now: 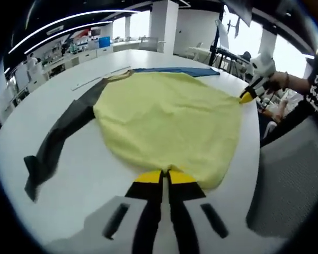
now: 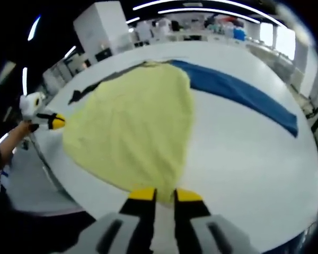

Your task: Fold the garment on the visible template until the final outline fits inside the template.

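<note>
I see a plain pale yellow garment (image 1: 167, 119) with a dark grey sleeve (image 1: 61, 135), lying on a white table (image 1: 69, 196), and beside it a solid blue template (image 2: 238, 92). My left gripper (image 1: 164, 177) shows yellow fingertips over black jaws set in a light grey body, and my right gripper (image 2: 165, 196) is coloured the same. No pattern shows on the fabric.
</note>
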Available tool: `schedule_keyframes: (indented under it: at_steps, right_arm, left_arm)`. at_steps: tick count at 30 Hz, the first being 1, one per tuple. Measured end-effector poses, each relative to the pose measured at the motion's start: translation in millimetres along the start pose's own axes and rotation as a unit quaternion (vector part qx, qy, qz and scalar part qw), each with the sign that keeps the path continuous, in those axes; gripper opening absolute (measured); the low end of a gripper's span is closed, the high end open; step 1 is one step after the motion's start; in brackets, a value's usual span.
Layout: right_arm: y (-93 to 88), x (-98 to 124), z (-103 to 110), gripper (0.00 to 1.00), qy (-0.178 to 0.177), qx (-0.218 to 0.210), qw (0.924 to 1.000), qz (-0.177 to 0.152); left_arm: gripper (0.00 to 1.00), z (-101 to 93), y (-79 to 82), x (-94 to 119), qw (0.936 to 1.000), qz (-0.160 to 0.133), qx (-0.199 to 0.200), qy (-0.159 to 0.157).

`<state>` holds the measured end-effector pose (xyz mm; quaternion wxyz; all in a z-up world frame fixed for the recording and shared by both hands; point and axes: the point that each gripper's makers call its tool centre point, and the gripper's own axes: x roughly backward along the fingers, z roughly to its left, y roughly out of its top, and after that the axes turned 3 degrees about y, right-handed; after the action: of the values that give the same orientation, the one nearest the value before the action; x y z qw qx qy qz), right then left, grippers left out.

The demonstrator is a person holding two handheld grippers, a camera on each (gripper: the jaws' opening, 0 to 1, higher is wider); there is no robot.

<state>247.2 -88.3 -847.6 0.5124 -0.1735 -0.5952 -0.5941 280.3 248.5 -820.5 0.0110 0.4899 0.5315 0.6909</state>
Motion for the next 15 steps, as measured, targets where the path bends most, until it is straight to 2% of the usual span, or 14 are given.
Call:
schedule_keyframes:
  at_steps: [8, 15]
  right_arm:
    - [-0.7, 1.9, -2.4, 0.08, -0.004, 0.005, 1.0000, 0.003]
    - [-2.5, 3.0, 0.0, 0.09, -0.007, 0.005, 1.0000, 0.004]
  left_arm:
    - [0.00, -11.6, 36.0, -11.9, 0.9996, -0.025, -0.009, -0.009]
    - [0.00, -8.8, 54.8, -32.4, 0.9994, -0.035, -0.002, -0.007]
